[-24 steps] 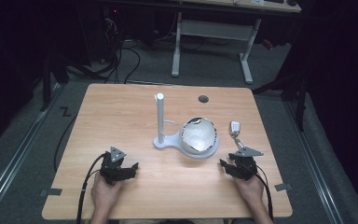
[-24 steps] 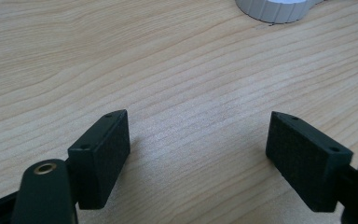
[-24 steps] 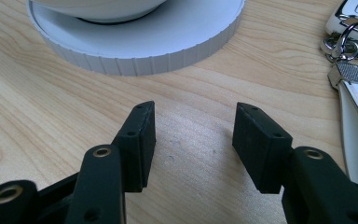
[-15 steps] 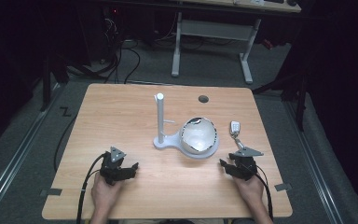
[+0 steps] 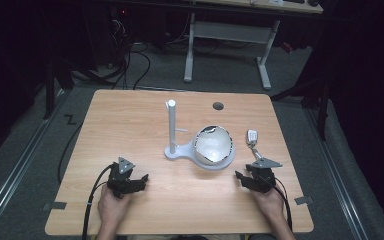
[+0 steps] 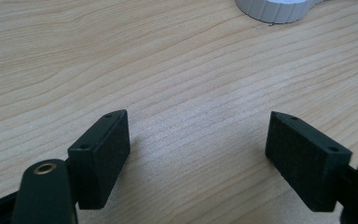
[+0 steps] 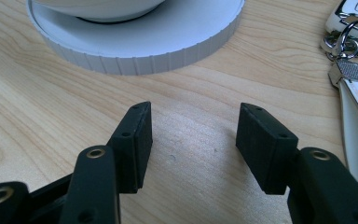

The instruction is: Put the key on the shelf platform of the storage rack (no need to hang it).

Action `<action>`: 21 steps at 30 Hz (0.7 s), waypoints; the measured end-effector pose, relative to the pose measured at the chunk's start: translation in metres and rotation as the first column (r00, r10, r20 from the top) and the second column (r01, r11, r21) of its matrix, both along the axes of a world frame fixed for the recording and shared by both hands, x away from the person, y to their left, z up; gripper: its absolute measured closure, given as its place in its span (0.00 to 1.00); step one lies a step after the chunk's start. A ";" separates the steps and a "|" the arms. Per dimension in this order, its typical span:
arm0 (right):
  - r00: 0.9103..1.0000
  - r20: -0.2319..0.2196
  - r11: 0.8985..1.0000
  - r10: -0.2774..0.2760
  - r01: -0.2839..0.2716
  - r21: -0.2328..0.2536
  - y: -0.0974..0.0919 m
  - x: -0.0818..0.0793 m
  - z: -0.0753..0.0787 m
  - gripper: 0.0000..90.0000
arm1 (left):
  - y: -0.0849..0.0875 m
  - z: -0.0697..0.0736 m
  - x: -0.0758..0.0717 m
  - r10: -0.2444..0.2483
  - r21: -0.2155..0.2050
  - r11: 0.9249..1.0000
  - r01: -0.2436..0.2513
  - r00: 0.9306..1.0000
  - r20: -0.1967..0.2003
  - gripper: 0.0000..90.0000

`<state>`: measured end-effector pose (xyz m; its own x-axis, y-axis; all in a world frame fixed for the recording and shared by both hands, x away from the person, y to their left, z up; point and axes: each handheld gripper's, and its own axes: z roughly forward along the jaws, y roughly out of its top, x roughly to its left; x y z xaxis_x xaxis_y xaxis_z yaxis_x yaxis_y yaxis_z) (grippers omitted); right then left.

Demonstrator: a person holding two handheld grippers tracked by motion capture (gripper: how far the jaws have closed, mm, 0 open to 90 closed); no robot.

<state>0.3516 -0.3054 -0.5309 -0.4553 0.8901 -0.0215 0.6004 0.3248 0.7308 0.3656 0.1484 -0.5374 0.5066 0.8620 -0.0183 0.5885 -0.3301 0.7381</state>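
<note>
Nothing shifts from a moment ago | left gripper [image 5: 141,178] parked low on the table [image 5: 130,115], jaws wide, empty | right gripper [image 5: 243,177] jaws apart, empty | key [image 5: 253,143] lies beside bowl [image 5: 213,143] on white stand [image 5: 171,131] | looks like nothing started.

Left claw [image 5: 139,180] and right claw [image 5: 241,178] gape, apparently resting low.

Wooden table [image 5: 130,120] | grey floor [image 5: 155,70] beyond it | black cables [image 5: 130,60] on floor | white-legged desk frame [image 5: 227,37] behind
</note>
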 end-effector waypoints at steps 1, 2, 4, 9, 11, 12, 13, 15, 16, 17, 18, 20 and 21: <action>1.000 0.000 1.000 -0.001 0.001 0.000 0.000 0.000 0.000 0.51 | 0.000 0.000 0.000 0.000 -0.001 1.000 0.000 1.000 -0.001 0.25; 1.000 0.000 1.000 -0.002 0.002 0.001 0.000 0.000 0.000 0.52 | 0.000 0.000 0.000 -0.001 0.000 1.000 0.001 1.000 -0.001 0.25; 1.000 -0.001 1.000 -0.003 0.003 0.003 0.000 0.000 0.000 0.52 | 0.000 0.000 0.000 -0.001 0.001 1.000 0.001 1.000 -0.001 0.25; 1.000 -0.010 1.000 -0.014 0.014 0.008 -0.001 -0.001 0.001 0.53 | 0.000 0.000 0.000 -0.001 0.000 1.000 0.001 1.000 -0.001 0.25; 1.000 -0.011 1.000 -0.015 0.015 0.005 -0.001 -0.001 0.001 0.53 | 0.000 0.000 0.000 -0.001 -0.001 1.000 0.001 1.000 -0.001 0.25; 1.000 -0.015 1.000 -0.021 0.021 0.005 -0.001 -0.001 0.001 0.53 | 0.000 0.000 0.000 -0.001 0.000 1.000 0.001 1.000 -0.001 0.25; 0.999 -0.018 1.000 -0.027 0.027 0.002 0.000 -0.001 0.002 0.53 | 0.000 0.000 0.000 -0.001 0.000 1.000 0.001 1.000 -0.001 0.25; 1.000 -0.020 1.000 -0.023 0.022 -0.013 0.000 -0.001 0.003 0.53 | 0.000 0.000 0.000 -0.001 0.001 1.000 0.001 1.000 -0.001 0.25; 0.999 -0.025 1.000 -0.024 0.024 -0.006 0.000 -0.002 0.003 0.53 | 0.000 0.000 0.000 -0.001 0.001 1.000 0.001 1.000 -0.001 0.25; 0.999 -0.027 1.000 -0.025 0.025 -0.005 0.000 -0.002 0.003 0.53 | 0.000 0.000 0.000 -0.001 0.001 1.000 0.001 1.000 -0.001 0.25; 0.999 -0.026 1.000 -0.026 0.026 -0.008 0.000 -0.003 0.003 0.54 | 0.000 0.000 0.000 -0.001 0.001 1.000 0.001 1.000 0.000 0.25; 1.000 -0.021 1.000 -0.023 0.023 -0.012 -0.001 -0.004 0.004 0.54 | 0.000 0.000 0.000 -0.001 0.001 1.000 0.001 1.000 -0.001 0.25; 1.000 -0.021 1.000 -0.022 0.022 -0.016 0.000 -0.005 0.005 0.54 | 0.000 0.000 0.000 -0.001 0.001 1.000 0.001 1.000 -0.001 0.25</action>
